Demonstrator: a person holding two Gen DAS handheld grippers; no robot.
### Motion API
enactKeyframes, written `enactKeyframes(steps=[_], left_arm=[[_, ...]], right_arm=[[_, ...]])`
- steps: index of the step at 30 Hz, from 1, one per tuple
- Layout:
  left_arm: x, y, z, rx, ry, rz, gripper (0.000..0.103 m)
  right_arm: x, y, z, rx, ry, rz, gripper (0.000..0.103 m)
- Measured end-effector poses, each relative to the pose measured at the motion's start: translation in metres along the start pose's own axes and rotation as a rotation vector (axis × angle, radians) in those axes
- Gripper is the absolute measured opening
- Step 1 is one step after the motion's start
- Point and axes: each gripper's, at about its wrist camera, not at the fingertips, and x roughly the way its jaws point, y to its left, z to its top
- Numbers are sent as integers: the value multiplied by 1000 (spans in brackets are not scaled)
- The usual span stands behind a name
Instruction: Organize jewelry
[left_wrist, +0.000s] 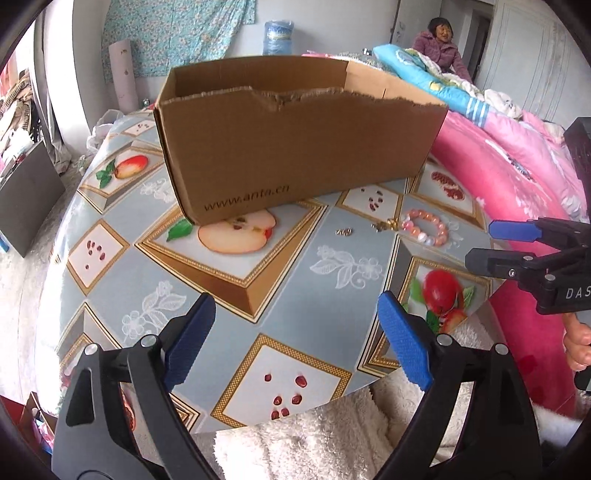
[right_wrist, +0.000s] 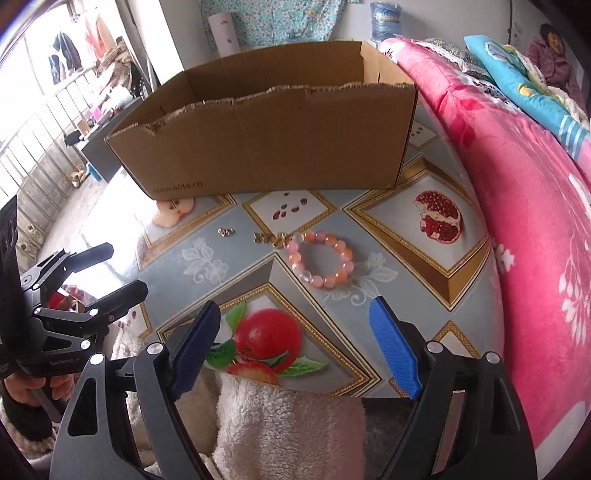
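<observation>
Open grippers hover over a bead bracelet (right_wrist: 322, 258) near the box (right_wrist: 266, 147).

Right gripper (right_wrist: 295, 347) and left gripper (left_wrist: 295, 343) gape empty; beads look light, smooth, loosely strung: pinch one side of the loop.

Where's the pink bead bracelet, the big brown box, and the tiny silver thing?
bead bracelet (right_wrist: 345, 254): right wrist view, on its right-hand beads.
cardboard box (right_wrist: 266, 147): right wrist view, front wall.
tiny silver piece (right_wrist: 226, 232): right wrist view, its middle.

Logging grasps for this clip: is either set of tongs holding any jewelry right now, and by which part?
Nothing is held. The left tongs and right tongs are both open and empty; the bead bracelet lies on the table.
</observation>
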Motion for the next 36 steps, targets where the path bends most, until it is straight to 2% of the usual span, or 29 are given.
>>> enactKeyframes(steps=[7,14,23,27,36], left_arm=[[14,3,-9,-32,43,15,85],[22,4,-10,-43,49,40,85],[28,-8,-9,14,59,94,91],[30,-9,-8,8,62,100,93],[34,-11,-6,-3,60,118,95]], right_arm=[[18,2,-7,8,48,-14,81],[31,0,-13,30,72,-23,82],[37,-3,-14,37,53,-55,91],[39,3,-16,20,49,-79,95],[42,2,-13,42,44,-109,96]])
